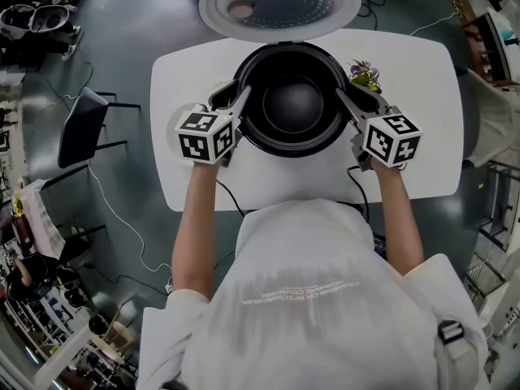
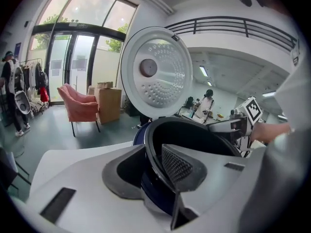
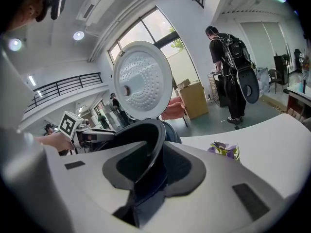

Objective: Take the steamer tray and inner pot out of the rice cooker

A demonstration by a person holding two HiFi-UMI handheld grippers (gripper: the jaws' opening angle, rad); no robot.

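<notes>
The head view looks steeply down from above onto the table (image 1: 422, 80) and inner pot (image 1: 292, 104), while the left gripper view, close at the pot's left rim, faces right toward the right gripper (image 2: 216, 126), and the right gripper view, close at its right rim, faces left toward the left gripper (image 3: 108, 134), both sharing pot and raised lid (image 2: 155, 72).
</notes>
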